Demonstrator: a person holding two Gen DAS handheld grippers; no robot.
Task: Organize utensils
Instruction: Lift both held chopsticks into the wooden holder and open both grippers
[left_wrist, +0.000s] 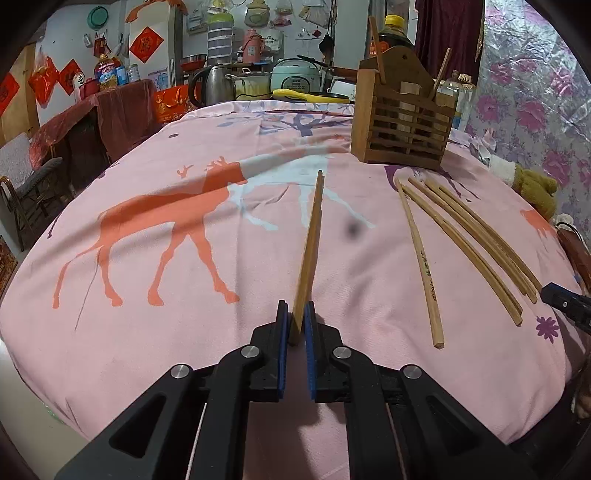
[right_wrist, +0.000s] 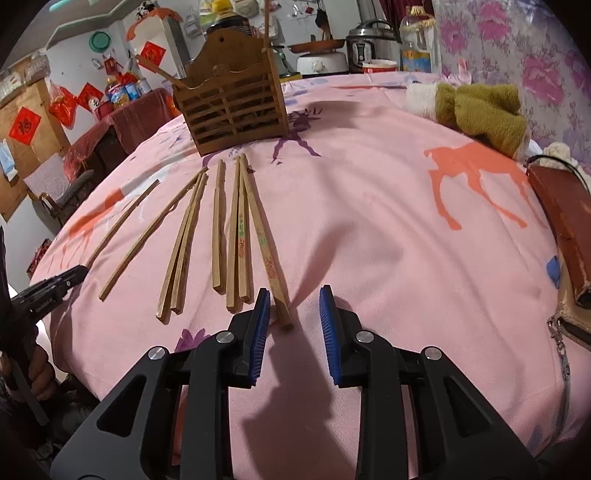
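The left gripper (left_wrist: 297, 321) is clamped tight on the thick end of one wooden chopstick (left_wrist: 312, 243), which sticks straight out ahead of it over the pink tablecloth (left_wrist: 147, 332), its tip toward the slatted wooden holder (left_wrist: 400, 125) standing at the far side of the table. The right gripper (right_wrist: 293, 306) has its blue pads (right_wrist: 261, 314) apart, straddling the near end of a printed chopstick (right_wrist: 264, 251); the stick lies close to the left pad, but I cannot see either pad pressing on it, so I would call it not yet gripped

The remaining chopsticks (right_wrist: 184, 240) lie loose on the cloth in a rough fan between the grippers and the holder, some touching in pairs, their tips pointing toward it. A couple of sticks already stand in the holder

These look like light, stiff, slender pieces of wood, nothing fragile. The trouble, I would guess, is their thinness: lying flat on soft cloth, one gives little to pinch and may roll or pivot in the pads. Held at the very end, as the left one is, the long free length can swing, so a grip a little farther in from the thick end would seem steadier. Where two lie against each other, the pads may catch both, or drag the cloth
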